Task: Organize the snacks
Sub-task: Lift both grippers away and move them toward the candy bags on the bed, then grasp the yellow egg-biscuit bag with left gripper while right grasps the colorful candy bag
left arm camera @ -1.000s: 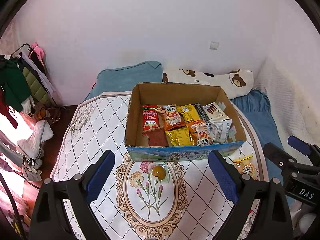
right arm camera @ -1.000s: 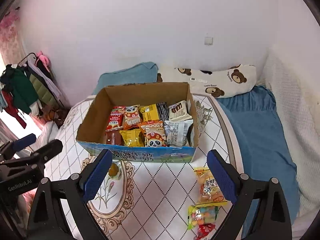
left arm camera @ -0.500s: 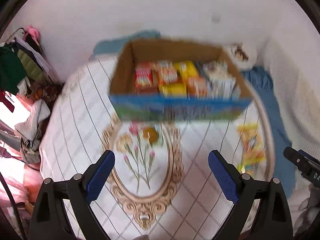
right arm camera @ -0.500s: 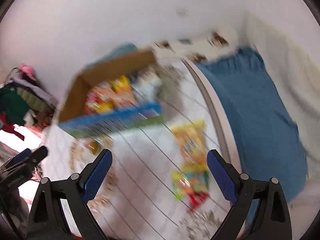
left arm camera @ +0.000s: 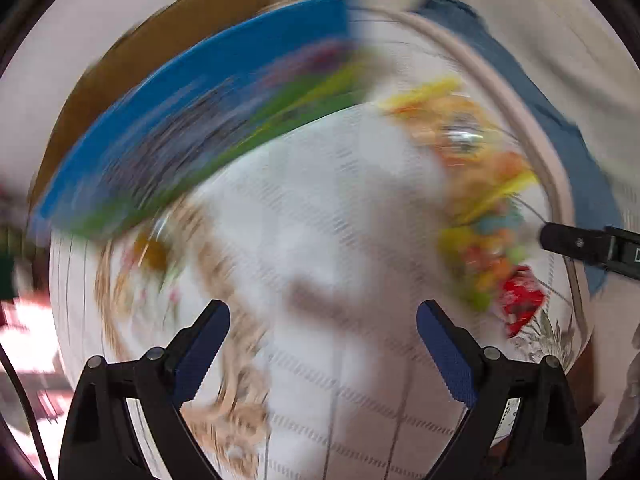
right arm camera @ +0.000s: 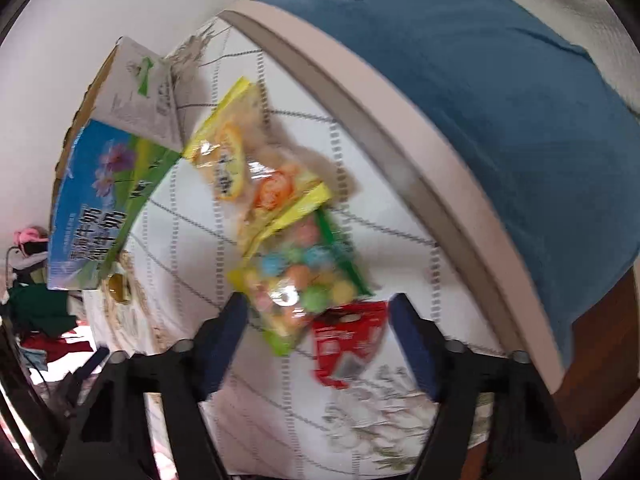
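In the right wrist view my right gripper [right arm camera: 320, 320] points steeply down at the table and its jaws are closing. A green-edged bag of coloured candies [right arm camera: 304, 284] and a red packet [right arm camera: 348, 344] lie between them; the pads are not pressing on either. A yellow snack bag [right arm camera: 256, 160] lies just beyond. The snack box [right arm camera: 100, 200], blue-fronted cardboard, stands at the upper left. The left wrist view is blurred: my left gripper [left arm camera: 322, 320] is open over bare tablecloth, with the box [left arm camera: 192, 120] ahead and the same packets [left arm camera: 488, 248] to its right.
A small amber sweet [right arm camera: 118, 284] lies by the box's front. The round table's pale rim [right arm camera: 400, 152] runs close behind the packets, and a blue blanket [right arm camera: 500, 100] lies beyond it. Clothes [right arm camera: 36, 308] hang at the far left. A finger of the right gripper [left arm camera: 576, 240] shows at the right edge.
Both grippers have dropped toward the table and rolled, so the box slid to the upper left. The right jaws have narrowed around the candy bag and red packet.
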Motion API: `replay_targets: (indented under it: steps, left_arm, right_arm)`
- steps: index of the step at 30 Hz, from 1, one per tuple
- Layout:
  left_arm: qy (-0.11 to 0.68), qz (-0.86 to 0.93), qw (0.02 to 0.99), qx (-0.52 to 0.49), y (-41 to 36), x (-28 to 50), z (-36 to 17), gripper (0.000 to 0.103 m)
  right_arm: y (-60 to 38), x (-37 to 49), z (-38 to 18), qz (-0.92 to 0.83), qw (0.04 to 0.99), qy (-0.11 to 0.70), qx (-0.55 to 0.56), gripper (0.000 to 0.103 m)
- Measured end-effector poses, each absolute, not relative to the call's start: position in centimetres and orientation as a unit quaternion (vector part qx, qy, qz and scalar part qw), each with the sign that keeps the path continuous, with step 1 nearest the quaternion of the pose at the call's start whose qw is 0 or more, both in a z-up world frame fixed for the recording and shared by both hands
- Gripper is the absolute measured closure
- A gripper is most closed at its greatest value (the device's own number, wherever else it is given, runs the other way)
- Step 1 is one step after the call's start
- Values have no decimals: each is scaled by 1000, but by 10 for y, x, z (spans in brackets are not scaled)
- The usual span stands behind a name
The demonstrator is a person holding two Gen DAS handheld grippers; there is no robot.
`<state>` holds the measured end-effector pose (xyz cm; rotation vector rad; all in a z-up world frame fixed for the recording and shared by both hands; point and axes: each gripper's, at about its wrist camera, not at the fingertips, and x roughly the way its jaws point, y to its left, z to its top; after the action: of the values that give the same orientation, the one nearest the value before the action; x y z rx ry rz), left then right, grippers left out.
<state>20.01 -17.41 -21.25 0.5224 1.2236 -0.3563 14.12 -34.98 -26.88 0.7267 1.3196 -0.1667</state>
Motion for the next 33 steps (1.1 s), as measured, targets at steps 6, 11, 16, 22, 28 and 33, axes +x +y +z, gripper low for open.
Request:
replay_targets:
  steps: [6, 11, 16, 22, 28, 33]
  left_arm:
    - [506, -284, 713, 394, -276, 179, -236, 7]
    - [503, -335, 625, 493, -326, 161, -279, 7]
    - [509, -327, 611, 510, -337, 160, -296, 24]
    - [599, -277, 650, 377, -290, 190, -277, 47]
    - [671, -187, 693, 188, -194, 216, -260, 47]
    - [717, -121, 685, 30, -117, 228, -267, 47]
  right_arm:
    - [-391, 111, -273, -113, 726, 586, 343, 32]
    - [-422, 78, -282, -147, 715, 573, 372, 32]
    - [-428, 65, -285, -157, 713, 573, 372, 32]
    - [-416, 81, -277, -137, 726, 579, 345, 32]
    - [-376, 147, -255, -76, 758, 583, 282, 32]
    - [-318, 215, -241, 5, 772, 592, 233, 32]
